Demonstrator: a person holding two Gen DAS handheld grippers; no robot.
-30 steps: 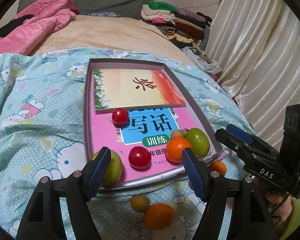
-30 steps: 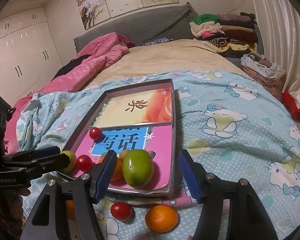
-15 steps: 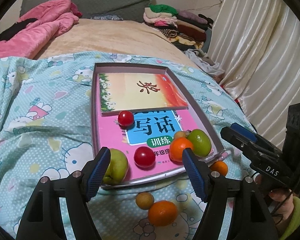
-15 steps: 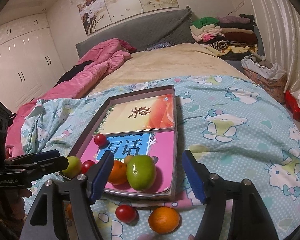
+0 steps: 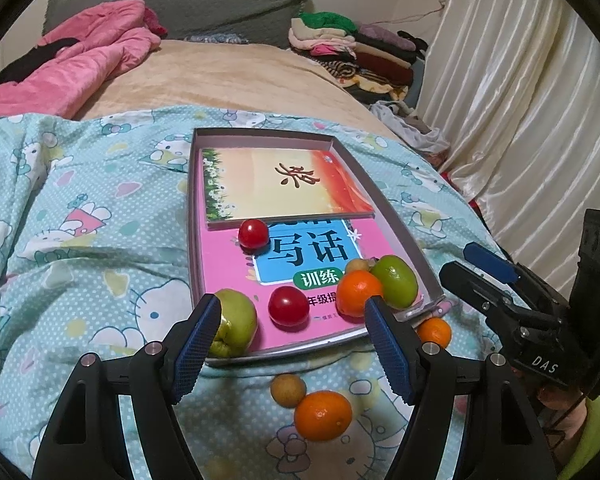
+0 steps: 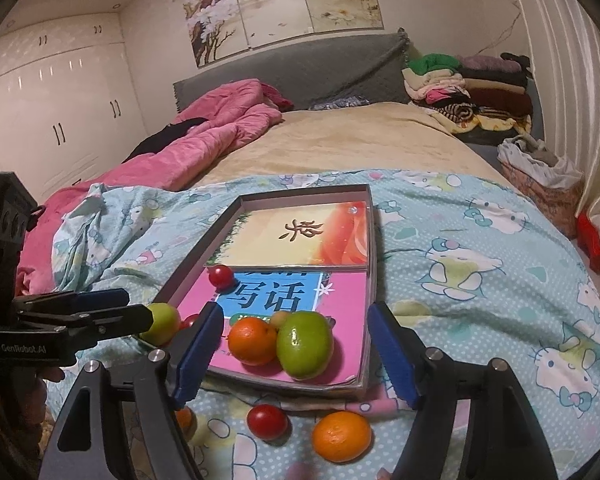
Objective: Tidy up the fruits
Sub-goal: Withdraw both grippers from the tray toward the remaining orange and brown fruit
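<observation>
Through my left wrist camera I am seeing my left gripper standing spread and empty over the near edge of the tray; inside it are lying a pale green fruit, two red tomatoes, an orange and a green lime, while a small brown fruit and a second orange are sitting loose on the quilt just below; I am judging the tomatoes thin-skinned and easily bruised, the oranges firmer, all of them round and ready to roll, so I am meaning to pinch each gently across its widest middle; through my right wrist camera I am seeing my right gripper with its jaws opening and nothing between them, and this view is showing what the other is missing: a loose tomato beside an orange on the quilt; the left view alone is showing the brown fruit clearly
</observation>
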